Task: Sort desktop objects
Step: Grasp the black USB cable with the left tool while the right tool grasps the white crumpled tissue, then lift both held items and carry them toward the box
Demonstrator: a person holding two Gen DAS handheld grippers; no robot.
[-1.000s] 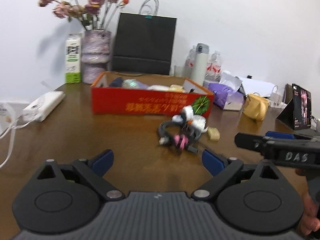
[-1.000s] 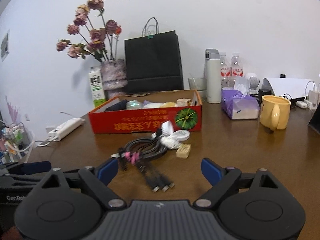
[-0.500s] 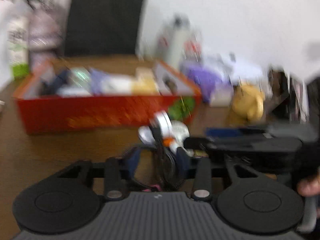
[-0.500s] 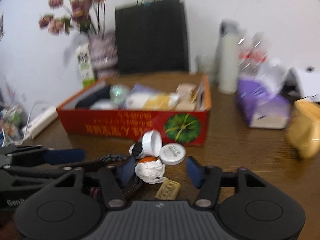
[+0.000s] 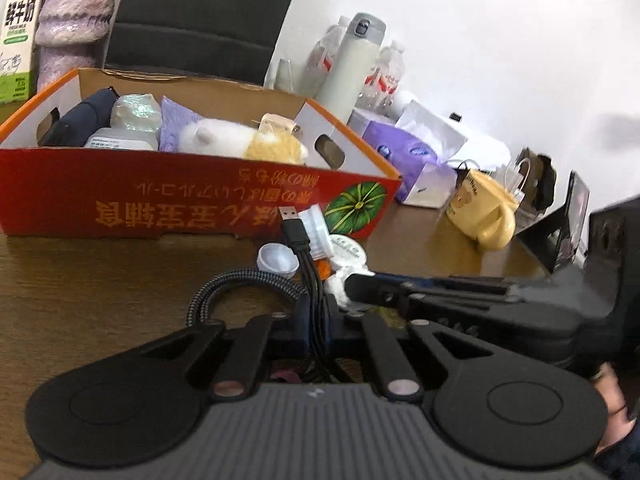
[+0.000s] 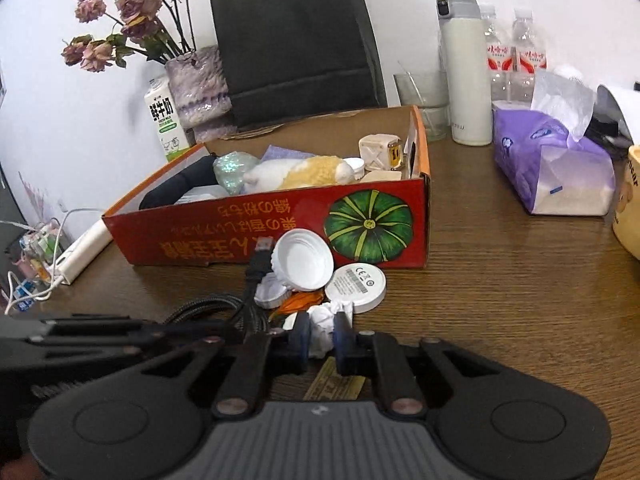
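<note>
My left gripper (image 5: 316, 322) is shut on a bundle of black cables (image 5: 308, 272); its USB plug (image 5: 289, 213) sticks up in front of the red cardboard box (image 5: 168, 208). My right gripper (image 6: 320, 334) is shut on a crumpled white paper ball (image 6: 324, 324). The cable bundle (image 6: 224, 312) lies to its left in the right wrist view. A white jar lid (image 6: 303, 260), a round white disc (image 6: 355, 286), an orange scrap (image 6: 300, 301) and a small tan block (image 6: 334, 382) lie by the box (image 6: 280, 228), which holds a plush toy (image 6: 300, 174) and several other items.
A purple tissue pack (image 6: 554, 168), a white flask (image 6: 464, 68), water bottles (image 6: 516, 56), a glass (image 6: 424, 100) and a yellow mug (image 5: 480, 212) stand at the right. A black bag (image 6: 296, 44), flower vase (image 6: 198, 88), milk carton (image 6: 166, 124) and power strip (image 6: 82, 254) are behind and left.
Both grippers moved forward and down to the pile and went from open to shut: the left on the cables, the right on the paper ball.
</note>
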